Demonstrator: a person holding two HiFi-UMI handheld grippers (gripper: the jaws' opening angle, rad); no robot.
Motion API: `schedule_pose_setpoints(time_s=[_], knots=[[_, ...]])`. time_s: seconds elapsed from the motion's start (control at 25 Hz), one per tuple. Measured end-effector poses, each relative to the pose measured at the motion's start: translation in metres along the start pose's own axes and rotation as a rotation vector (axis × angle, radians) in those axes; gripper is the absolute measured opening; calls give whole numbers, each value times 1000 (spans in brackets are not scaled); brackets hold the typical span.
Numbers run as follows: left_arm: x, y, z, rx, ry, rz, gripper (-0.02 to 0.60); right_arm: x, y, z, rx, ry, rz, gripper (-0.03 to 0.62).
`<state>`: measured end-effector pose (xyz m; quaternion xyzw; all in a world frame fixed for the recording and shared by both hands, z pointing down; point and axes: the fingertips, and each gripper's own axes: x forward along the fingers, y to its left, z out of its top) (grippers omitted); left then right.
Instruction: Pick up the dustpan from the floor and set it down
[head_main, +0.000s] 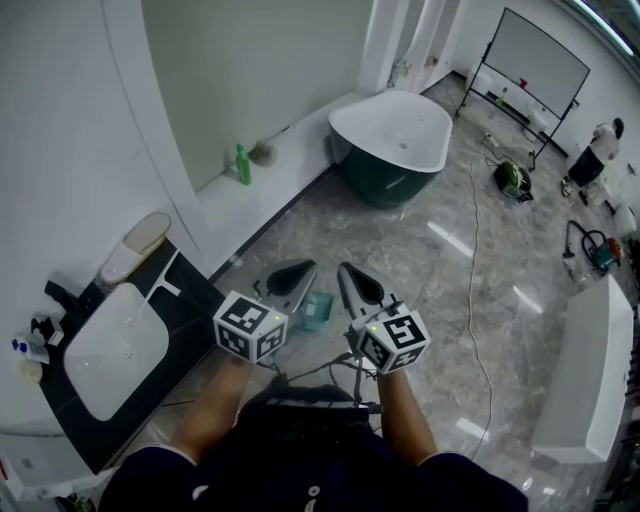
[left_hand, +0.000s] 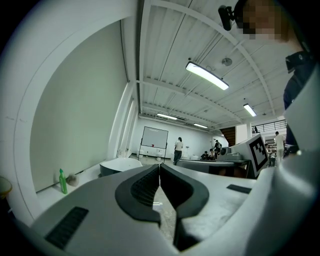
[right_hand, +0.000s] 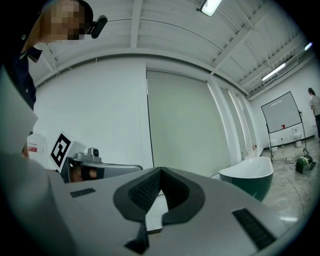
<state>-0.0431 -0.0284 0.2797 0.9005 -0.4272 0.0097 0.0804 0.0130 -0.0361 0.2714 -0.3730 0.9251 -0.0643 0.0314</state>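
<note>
Teal dustpan (head_main: 316, 311) lies on the floor beside the sink counter (head_main: 185, 300). Left gripper (head_main: 303, 268) and right gripper (head_main: 347, 270), both closed and empty, hover by that counter, probably lining up a reach.

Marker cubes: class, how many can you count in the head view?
2. One marker cube on the left gripper, lower centre; the other on the right gripper beside it. None looks hidden.

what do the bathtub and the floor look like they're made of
Bathtub: probably acrylic or glazed ceramic, gloss white inside, dark green outside; smooth seamless shell with soft sheen.
Floor: polished stone or stone-look tile, grey and veined, mirroring the ceiling lights in bright streaks; which one can't be told.
</note>
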Motion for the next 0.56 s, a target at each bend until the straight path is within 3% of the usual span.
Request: schedule_pose_setpoints(time_s=[0.56], knots=[[3,-5,-4,-7,5,-13,15,-4,-3,0,3,-4,11,6]])
